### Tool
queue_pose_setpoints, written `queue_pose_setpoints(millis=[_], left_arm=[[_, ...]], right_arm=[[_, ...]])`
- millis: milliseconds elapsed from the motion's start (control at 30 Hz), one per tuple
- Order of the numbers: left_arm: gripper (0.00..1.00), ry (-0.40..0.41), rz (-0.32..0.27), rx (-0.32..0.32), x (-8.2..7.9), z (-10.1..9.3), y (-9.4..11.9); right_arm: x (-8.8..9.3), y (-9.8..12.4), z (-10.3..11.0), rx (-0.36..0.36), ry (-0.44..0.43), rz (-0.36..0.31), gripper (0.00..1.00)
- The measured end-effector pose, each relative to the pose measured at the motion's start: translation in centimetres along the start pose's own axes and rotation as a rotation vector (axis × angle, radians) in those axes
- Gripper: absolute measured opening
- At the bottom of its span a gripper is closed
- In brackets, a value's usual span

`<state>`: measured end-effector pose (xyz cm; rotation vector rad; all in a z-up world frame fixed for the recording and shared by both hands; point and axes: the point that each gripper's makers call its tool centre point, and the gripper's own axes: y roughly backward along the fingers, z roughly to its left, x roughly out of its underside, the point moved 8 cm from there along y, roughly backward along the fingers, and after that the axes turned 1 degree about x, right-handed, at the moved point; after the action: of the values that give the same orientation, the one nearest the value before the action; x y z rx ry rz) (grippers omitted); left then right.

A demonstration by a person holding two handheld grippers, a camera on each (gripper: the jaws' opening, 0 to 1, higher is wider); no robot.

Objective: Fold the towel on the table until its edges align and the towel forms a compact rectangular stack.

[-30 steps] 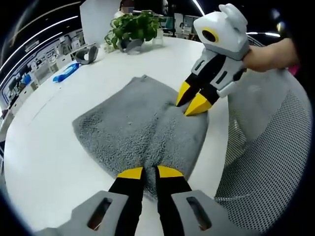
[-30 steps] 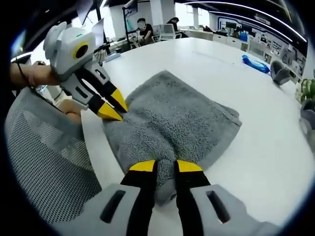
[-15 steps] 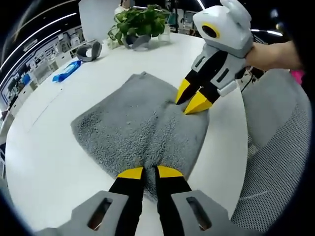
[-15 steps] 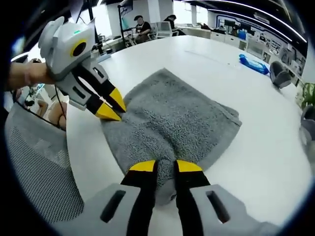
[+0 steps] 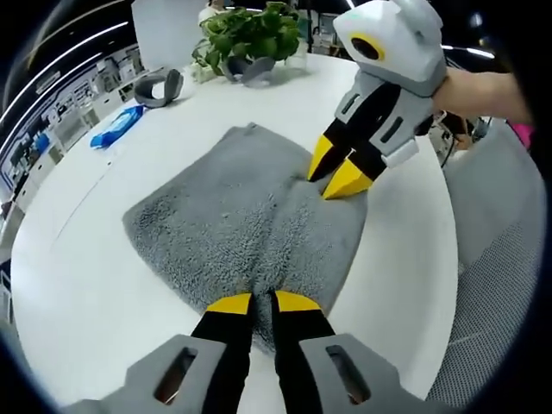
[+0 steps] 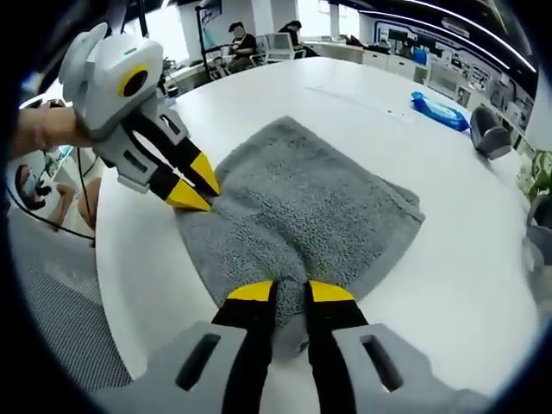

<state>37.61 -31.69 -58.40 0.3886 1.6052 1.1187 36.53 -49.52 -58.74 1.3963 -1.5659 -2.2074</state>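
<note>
A grey terry towel (image 5: 233, 216) lies folded on the white round table (image 5: 78, 285). My left gripper (image 5: 262, 304) is shut on the towel's near edge, with a ridge of cloth bunched between its yellow tips. In the left gripper view my right gripper (image 5: 335, 172) comes in from the upper right, its tips pinched on the towel's far edge. In the right gripper view the towel (image 6: 310, 207) spreads ahead of my right gripper (image 6: 291, 293), which holds a bunched edge. There my left gripper (image 6: 198, 190) bites the towel's left edge, held by a hand.
A potted plant (image 5: 250, 34), a grey rounded object (image 5: 159, 86) and a blue packet (image 5: 115, 128) sit at the table's far side. A mesh chair (image 5: 509, 285) stands by the table edge, also seen as the mesh chair (image 6: 52, 310). People sit at distant desks.
Both grippers keep their hold and the towel lies the same. The mesh chair has drawn back from the table edge, baring more white tabletop.
</note>
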Motion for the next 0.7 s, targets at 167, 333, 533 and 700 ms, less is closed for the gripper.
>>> queue_pose_setpoints(millis=[167, 333, 533, 700], left_arm=[[0.08, 0.020, -0.002, -0.007, -0.4, 0.9, -0.4], [0.08, 0.037, -0.006, -0.016, -0.5, 1.2, -0.4], [0.08, 0.163, -0.166, -0.040, 0.3, 1.0, 1.2], [0.16, 0.197, -0.345, -0.109, 0.9, 0.3, 4.4]], right_arm=[[-0.8, -0.5, -0.8, 0.010, 0.011, 0.003, 0.11], [-1.0, -0.6, -1.2, 0.009, 0.004, -0.007, 0.11], [0.0, 1.0, -1.5, -0.035, -0.088, -0.182, 0.12], [1.0, 3.9, -0.3, -0.041, -0.046, -0.245, 0.33]])
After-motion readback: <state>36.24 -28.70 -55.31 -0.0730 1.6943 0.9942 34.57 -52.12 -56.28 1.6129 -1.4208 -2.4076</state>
